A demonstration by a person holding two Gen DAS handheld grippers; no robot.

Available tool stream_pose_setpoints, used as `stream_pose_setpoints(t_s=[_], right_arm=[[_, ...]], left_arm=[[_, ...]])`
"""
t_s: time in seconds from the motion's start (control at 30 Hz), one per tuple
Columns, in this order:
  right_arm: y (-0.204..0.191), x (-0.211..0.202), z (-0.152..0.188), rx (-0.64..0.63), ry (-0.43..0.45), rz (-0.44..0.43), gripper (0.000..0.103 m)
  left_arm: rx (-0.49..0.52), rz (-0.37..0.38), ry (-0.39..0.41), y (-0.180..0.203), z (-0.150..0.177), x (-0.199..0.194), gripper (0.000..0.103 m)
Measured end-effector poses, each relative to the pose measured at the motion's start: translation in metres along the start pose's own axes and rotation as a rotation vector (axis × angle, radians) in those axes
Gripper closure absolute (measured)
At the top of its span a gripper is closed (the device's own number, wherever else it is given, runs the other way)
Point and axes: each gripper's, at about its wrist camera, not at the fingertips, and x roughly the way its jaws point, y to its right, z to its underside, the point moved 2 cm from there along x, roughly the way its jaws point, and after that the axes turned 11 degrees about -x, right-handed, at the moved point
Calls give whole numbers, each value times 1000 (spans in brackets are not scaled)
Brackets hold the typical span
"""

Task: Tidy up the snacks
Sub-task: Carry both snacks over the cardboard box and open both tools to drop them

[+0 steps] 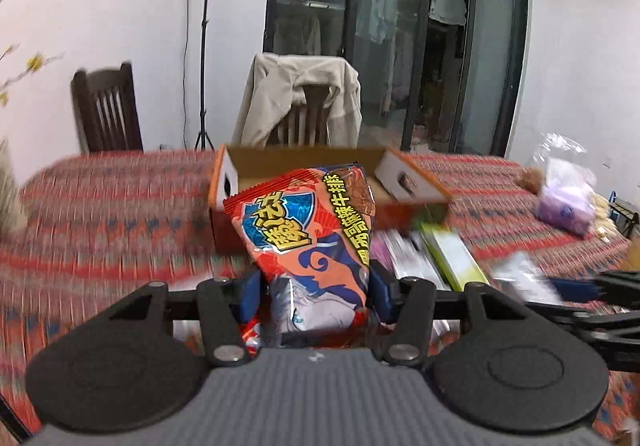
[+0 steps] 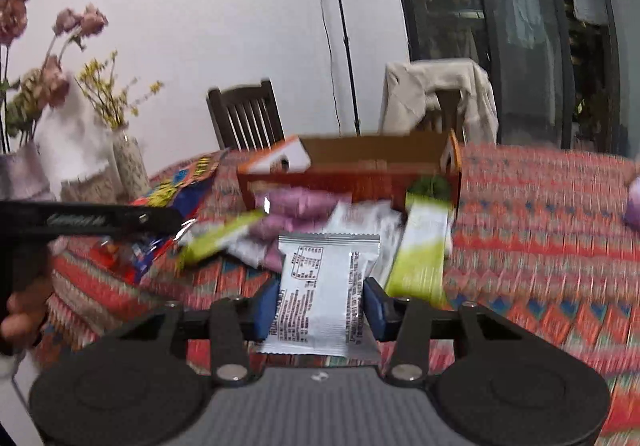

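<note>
two grippers, each clamped on one packet: left gripper (image 1: 314,282) grips a red snack bag (image 1: 308,230), right gripper (image 2: 320,304) a silver packet (image 2: 320,286). one open cardboard box (image 1: 308,162) sits on the patterned tablecloth (image 1: 100,214); two wooden chairs (image 1: 107,110) stand behind.

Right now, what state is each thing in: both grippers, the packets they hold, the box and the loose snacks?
Left gripper: shut on the red bag.
Red bag: held upright, off the table.
Right gripper: shut on the silver packet.
Silver packet: held, printed back towards the camera.
Box: open, flaps out; contents hidden.
Loose snacks: lying on the tablecloth before the box.
</note>
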Motion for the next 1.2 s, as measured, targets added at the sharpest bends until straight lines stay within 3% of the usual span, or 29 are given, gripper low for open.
stream_pose_setpoints(t_s=[0.17,0.3,0.5,0.6,0.77,0.9,1.03,1.13,1.2], right_arm=[[35,26,-62,-74,73,16,58],[76,84,-112,-69,62,16,59],[133,217,-158,-31,-109,31,59],[157,282,-164,7,-212,68,59],[173,344,-163,-44,-325,145,58],[175,372,-162,-71,-396,180,58],[174,385,-162,-79,-427,194,55],[171,379,-164,-87,-410,197,42],[171,369,-167,-93,-390,201,41]], left_arm=[[33,-19,-6,-15,-69,80,48],[26,-67,-56,-30,-101,166,48],[12,-135,-178,-46,-123,275,48],[70,-147,-240,-45,-126,308,48],[114,-146,-312,-43,-125,331,43],[76,-145,-338,-49,-125,335,24],[54,-126,-328,-55,-126,328,23],[49,-127,-316,-54,-126,317,17],[42,-124,-299,-54,-129,304,16]])
